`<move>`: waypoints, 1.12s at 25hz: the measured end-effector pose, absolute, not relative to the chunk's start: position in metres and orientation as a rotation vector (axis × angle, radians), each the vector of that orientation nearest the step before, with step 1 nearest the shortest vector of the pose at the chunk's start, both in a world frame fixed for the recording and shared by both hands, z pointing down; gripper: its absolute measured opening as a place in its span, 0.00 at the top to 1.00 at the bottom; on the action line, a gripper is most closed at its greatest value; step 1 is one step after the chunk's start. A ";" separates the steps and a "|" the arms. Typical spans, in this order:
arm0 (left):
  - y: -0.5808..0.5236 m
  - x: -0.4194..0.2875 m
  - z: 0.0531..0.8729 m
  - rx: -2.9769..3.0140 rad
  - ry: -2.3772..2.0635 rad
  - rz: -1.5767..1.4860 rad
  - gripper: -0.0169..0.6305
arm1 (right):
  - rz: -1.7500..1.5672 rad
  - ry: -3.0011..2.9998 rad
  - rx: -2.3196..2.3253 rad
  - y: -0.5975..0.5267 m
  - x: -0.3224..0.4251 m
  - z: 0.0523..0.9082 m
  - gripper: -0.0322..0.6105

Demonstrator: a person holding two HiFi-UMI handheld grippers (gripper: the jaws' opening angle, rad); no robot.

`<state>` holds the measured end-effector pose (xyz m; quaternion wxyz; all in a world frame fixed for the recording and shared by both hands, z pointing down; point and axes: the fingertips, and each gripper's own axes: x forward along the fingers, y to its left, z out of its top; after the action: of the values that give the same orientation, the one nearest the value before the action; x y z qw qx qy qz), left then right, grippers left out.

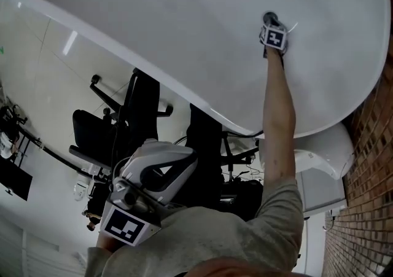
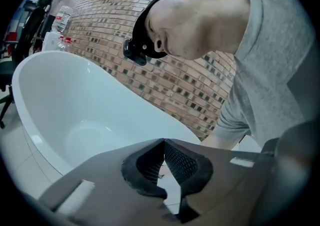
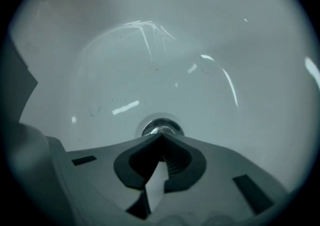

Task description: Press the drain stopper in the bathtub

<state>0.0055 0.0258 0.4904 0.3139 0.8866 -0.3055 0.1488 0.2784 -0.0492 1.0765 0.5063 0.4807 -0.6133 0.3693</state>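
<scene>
A: Where's the stopper relative to the jaws?
B: Stopper [image 3: 161, 127] sits in the tub [image 1: 184, 24] floor, far and to the right in the head view. The right gripper [image 3: 161, 140] is right at it. The chrome disc shows just past the tips, dead ahead and centred on the jaw line.
A: Jaws?
B: Right: closed tip to tip, nothing between them. Left gripper [image 2: 163, 142]: also closed and empty.
A: Is the left any use here?
B: No. It's near the body, outside the tub on the near side, well apart from the stopper. The right arm is stretched out into the tub, so right is the one.
A: Contact yet?
B: Can't tell. In the right gripper view the tips overlap the disc's near edge. Touching or just above, not clear.
A: Does orientation matter?
B: The disc is round, so there's no long axis to line up with. My read: the push should go along the jaw line, straight into the tub floor, with the tips over the disc centre, not its near rim. Off-centre on polished chrome, they could skid onto the floor.
A: Stopper up or down?
B: Can't tell from these views.
</scene>
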 end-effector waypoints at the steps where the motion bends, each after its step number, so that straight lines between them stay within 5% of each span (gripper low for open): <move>1: 0.025 0.005 0.481 2.353 -0.794 0.377 0.98 | 0.979 -1.461 1.179 -0.043 0.284 1.069 0.94; 6: 0.023 -0.007 0.402 2.460 -0.721 0.294 0.98 | 1.049 -1.647 1.309 -0.044 0.281 0.914 0.95; 16: 0.013 -0.085 0.184 2.954 -0.438 0.126 0.98 | 0.844 -2.025 2.296 0.146 0.279 0.331 0.95; 22: 0.026 -0.116 0.059 3.207 -0.426 -0.055 0.98 | 0.335 -2.206 2.417 0.248 0.206 0.115 0.95; 28: 0.093 -0.133 -0.047 3.286 -0.449 -0.358 0.98 | -0.372 -2.385 2.013 0.285 0.121 -0.013 0.95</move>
<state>-0.1325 0.0927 -0.0467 -0.0969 0.9804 -0.1340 -0.1067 0.1213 0.2850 -0.0128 -0.0007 0.6403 -0.7589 -0.1184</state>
